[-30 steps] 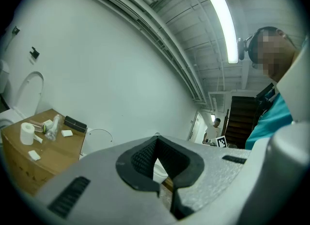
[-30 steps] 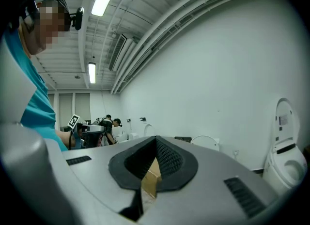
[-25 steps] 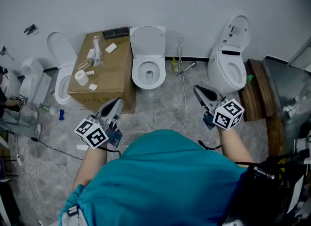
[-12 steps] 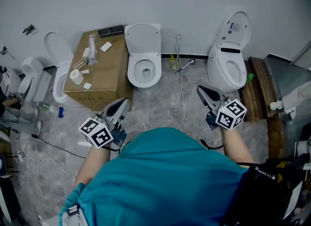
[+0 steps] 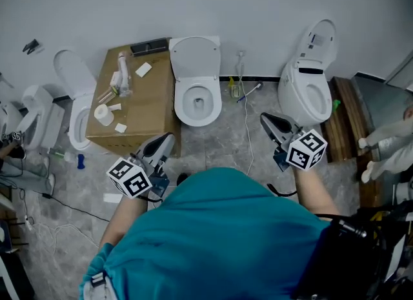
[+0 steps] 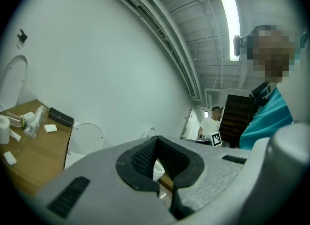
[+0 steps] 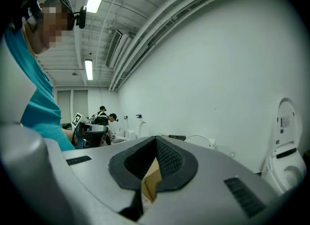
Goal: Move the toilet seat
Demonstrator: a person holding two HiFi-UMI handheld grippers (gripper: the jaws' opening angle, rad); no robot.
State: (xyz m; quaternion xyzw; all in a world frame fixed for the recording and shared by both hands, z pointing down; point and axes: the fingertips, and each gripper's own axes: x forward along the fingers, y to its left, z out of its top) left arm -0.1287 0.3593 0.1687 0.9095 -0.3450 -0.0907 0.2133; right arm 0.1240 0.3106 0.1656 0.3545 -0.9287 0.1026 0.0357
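Toilet seat [image 5: 183, 99]: lies on the bowl of the middle toilet [image 5: 198, 119] at the far wall, with the lid [image 5: 195, 57] raised behind it.

Cardboard box [image 5: 145, 102]: touching the toilet's left side; carries a paper roll [image 5: 103, 113] and small items.

2 further toilets: 1 left of the box [image 5: 76, 102], 1 at the right [image 5: 304, 89].

Left gripper [image 5: 168, 139]: jaws together, nothing held, over the floor just near of the box.

Right gripper [image 5: 263, 118]: jaws together, nothing held, near of the right toilet and well apart from the seat.
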